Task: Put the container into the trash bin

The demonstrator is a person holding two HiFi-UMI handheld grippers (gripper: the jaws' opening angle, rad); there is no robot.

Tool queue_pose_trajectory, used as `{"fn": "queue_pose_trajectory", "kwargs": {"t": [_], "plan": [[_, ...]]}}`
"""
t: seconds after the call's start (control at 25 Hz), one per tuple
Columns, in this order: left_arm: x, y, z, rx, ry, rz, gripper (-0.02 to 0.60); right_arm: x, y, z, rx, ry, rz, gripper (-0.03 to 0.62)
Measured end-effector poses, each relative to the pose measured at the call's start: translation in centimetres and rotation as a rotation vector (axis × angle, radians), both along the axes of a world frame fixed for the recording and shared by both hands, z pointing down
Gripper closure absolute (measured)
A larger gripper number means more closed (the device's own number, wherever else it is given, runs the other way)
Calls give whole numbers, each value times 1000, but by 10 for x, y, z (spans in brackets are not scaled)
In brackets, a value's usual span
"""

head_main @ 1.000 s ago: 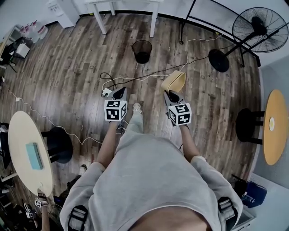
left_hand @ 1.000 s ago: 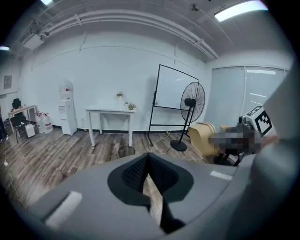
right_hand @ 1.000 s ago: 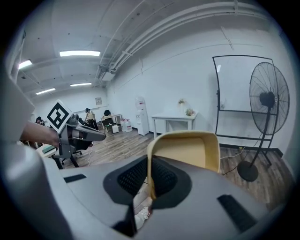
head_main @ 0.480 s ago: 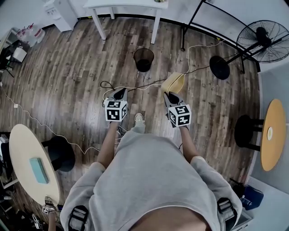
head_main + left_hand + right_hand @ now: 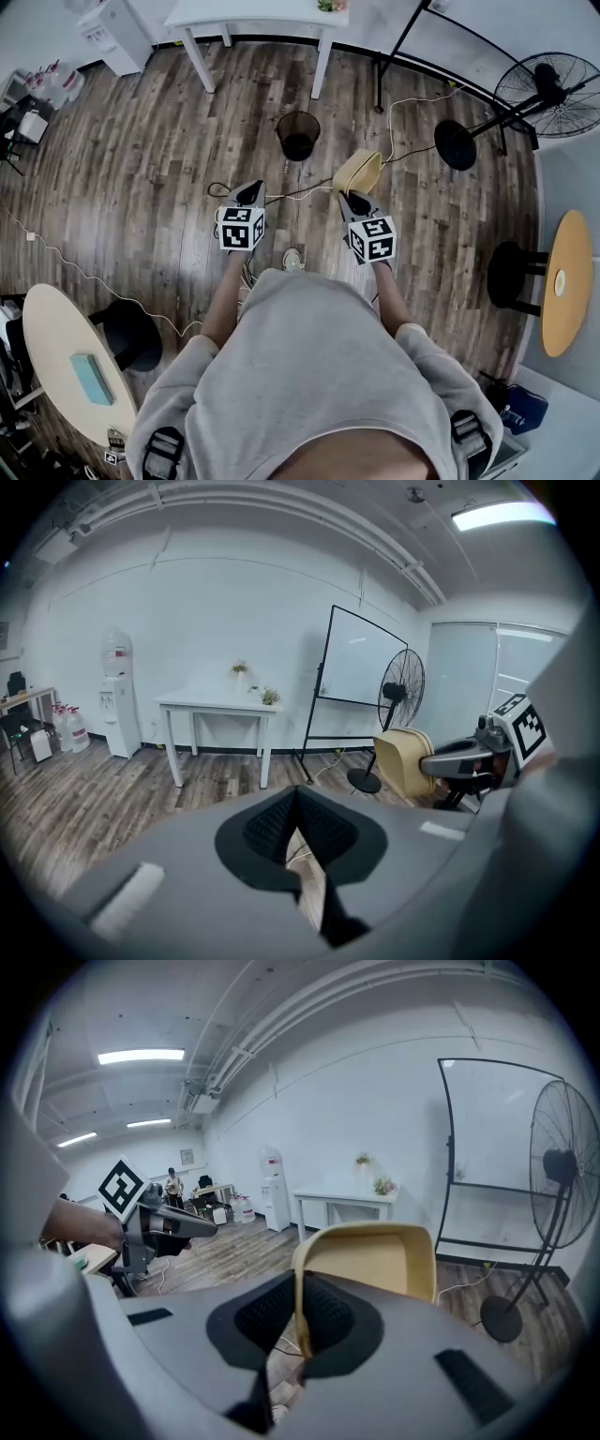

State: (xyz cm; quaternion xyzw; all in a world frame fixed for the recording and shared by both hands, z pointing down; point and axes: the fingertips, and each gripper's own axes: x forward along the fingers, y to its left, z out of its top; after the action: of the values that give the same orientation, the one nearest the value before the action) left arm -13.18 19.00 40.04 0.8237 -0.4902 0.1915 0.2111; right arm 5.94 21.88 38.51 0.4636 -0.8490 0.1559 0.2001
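Your right gripper point(image 5: 349, 194) is clamped on the rim of the tan container point(image 5: 360, 171), carried above the floor point(image 5: 141, 141); your left gripper point(image 5: 251, 190) is closed on nothing. Bring the container squarely over the black trash bin point(image 5: 298, 134) ahead before you let go

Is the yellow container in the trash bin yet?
Out. The container is clamped by its rim in the right tongs, short of the trash bin.

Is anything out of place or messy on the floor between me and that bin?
Yes. Loose cords trail across the wood floor just short of the trash bin. They lie right in the way to it, so they look like a trip risk. Nothing appears spilled or broken.
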Motion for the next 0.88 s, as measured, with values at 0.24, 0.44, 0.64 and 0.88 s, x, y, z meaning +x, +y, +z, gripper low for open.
{"fn": "queue_pose_trajectory", "kwargs": {"t": [0.24, 0.44, 0.64, 0.88], "plan": [[-8, -28, 2, 4, -1, 13, 571, -9, -25, 4, -2, 10, 3, 562], [-5, -40, 7, -8, -6, 33, 571, -9, -38, 6, -8, 14, 8, 562], [0, -45, 11, -17, -9, 47, 571, -7, -39, 14, -26, 14, 8, 562], [6, -54, 15, -27, -14, 46, 571, -5, -48, 22, -49, 14, -6, 562]]}}
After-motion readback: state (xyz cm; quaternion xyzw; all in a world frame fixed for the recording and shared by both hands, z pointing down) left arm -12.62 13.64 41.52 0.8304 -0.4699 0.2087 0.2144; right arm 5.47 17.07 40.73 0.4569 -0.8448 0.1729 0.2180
